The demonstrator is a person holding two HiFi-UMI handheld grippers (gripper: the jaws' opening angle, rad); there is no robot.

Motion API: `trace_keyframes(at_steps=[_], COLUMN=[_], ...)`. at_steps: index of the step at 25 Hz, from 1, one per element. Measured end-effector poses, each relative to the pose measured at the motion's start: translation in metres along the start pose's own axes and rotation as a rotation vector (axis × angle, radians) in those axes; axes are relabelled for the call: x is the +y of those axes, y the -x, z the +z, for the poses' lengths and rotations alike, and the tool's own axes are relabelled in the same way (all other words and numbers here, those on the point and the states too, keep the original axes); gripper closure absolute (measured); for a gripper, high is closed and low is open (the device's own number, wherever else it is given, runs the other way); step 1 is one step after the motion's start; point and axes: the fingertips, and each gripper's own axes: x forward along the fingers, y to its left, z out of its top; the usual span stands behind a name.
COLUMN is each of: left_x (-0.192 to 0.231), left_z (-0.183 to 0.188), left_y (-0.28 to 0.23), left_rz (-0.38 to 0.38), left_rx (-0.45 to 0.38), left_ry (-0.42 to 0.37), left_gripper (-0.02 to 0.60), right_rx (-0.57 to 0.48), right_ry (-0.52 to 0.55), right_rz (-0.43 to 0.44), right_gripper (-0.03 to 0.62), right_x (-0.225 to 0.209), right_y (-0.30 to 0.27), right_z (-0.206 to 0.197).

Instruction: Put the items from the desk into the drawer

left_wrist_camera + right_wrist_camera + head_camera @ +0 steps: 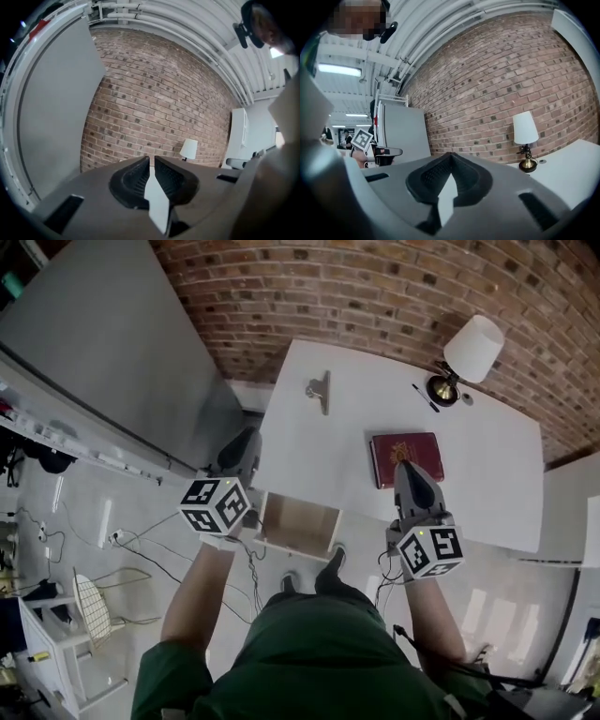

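Left tongs (247, 435) and right tongs (404, 466) flank the drawer (298, 521) at desk (375, 395) edge.

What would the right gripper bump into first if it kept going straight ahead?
Probably the brick wall: the right gripper points level, above the desk, left of the lamp. Depth is unclear.

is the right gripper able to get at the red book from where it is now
Probably yes: the right gripper looks to be over the near edge of the red book, with nothing lying on it, though the jaws are together and must open first.
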Motion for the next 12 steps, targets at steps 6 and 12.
trace_keyframes(at_steps=[6, 12], left_x=[0.009, 0.027], left_z=[-0.023, -0.062], left_y=[-0.047, -0.093], left_rz=[-0.005, -0.091], left_rx=[0.113, 0.229], left_ry=[0.085, 0.386], left_gripper=[0.552, 0.503], right_rx=[0.02, 0.009], right_ry=[-0.097, -0.198], right_rz=[0.006, -0.018], right_gripper=[0.591, 0.591], right_x=[-0.044, -0.067], right_y=[-0.018, -0.023], right_z=[-0.011, -0.01])
